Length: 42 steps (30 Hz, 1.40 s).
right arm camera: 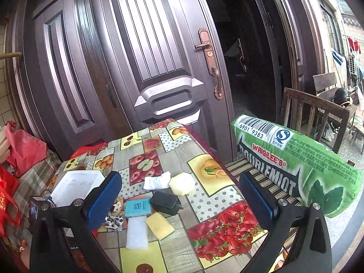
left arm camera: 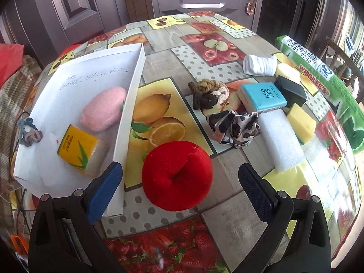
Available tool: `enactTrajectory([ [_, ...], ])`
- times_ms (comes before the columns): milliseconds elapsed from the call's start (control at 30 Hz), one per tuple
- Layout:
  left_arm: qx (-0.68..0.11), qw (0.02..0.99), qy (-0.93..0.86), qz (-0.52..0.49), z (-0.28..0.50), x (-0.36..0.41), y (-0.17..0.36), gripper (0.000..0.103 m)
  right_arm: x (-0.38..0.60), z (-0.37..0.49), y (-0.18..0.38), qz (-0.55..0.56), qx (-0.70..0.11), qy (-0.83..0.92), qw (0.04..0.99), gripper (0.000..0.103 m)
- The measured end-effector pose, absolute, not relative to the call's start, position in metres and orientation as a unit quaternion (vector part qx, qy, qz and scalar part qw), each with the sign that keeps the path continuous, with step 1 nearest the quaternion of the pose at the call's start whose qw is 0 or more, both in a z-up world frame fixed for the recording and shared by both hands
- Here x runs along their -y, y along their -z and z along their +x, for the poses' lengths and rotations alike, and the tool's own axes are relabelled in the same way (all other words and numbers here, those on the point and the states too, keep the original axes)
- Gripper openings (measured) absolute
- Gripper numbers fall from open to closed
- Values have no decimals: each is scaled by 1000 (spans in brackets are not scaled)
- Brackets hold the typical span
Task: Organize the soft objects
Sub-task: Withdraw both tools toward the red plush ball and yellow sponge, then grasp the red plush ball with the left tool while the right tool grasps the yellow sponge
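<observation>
A red plush apple point(left arm camera: 177, 177) lies on the fruit-print tablecloth, just ahead of my open left gripper point(left arm camera: 180, 177), between its blue pads without touching them. To its left a white cardboard box point(left arm camera: 68, 77) holds a pink plush point(left arm camera: 104, 109), a yellow tissue pack point(left arm camera: 79, 150) and hair ties point(left arm camera: 29, 134). Farther right lie braided hair ties point(left arm camera: 209, 93), a spotted scrunchie point(left arm camera: 234, 127), a blue tissue pack point(left arm camera: 261, 96), white foam point(left arm camera: 282, 138), yellow sponges point(left arm camera: 301, 122) and white socks point(left arm camera: 259, 64). My right gripper point(right arm camera: 179, 199) hangs open and empty above the table.
A black charger point(right arm camera: 165, 202) lies among the soft items. A big green Wrigilee's pillow point(right arm camera: 295, 166) leans at the table's right edge, with a wooden chair point(right arm camera: 314, 113) behind. Dark doors point(right arm camera: 147, 56) stand beyond the far edge. Red bags point(right arm camera: 20, 150) sit at left.
</observation>
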<state>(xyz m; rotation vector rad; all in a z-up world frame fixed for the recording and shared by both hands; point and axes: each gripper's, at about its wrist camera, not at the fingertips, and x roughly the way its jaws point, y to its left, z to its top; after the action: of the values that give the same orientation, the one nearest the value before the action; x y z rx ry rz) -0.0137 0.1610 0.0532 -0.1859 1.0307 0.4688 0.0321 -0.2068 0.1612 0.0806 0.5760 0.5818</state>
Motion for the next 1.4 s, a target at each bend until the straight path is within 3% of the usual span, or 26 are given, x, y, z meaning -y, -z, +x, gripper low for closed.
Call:
enactTrajectory([
  [233, -509, 829, -219, -78, -4, -154, -35, 103, 165, 54, -87, -46, -396, -338, 853, 102],
  [500, -504, 829, -222, -95, -10, -166, -34, 102, 112, 67, -29, -98, -451, -381, 801, 76],
  [600, -508, 828, -216, -99, -8, -166, -30, 91, 103, 72, -16, -108, -463, -383, 792, 72],
  [700, -518, 825, -208, -90, -3, -162, -25, 68, 95, 73, -8, -123, -466, -387, 786, 67],
  [733, -519, 824, -207, -90, -3, -160, -23, 63, 93, 72, -8, -132, -459, -389, 788, 66],
  [800, -513, 829, -208, -83, -4, -157, -24, 58, 90, 70, -9, -149, -452, -388, 790, 43],
  [833, -510, 830, -207, -83, -4, -156, -26, 57, 90, 70, -10, -150, -451, -388, 790, 40],
  [1033, -470, 853, -207, -92, -8, -149, -54, 56, 108, 68, -29, -104, -442, -391, 801, 39],
  [1400, -377, 898, -207, -95, -29, -129, -136, 56, 134, 25, -142, -34, -317, -426, 847, 39],
])
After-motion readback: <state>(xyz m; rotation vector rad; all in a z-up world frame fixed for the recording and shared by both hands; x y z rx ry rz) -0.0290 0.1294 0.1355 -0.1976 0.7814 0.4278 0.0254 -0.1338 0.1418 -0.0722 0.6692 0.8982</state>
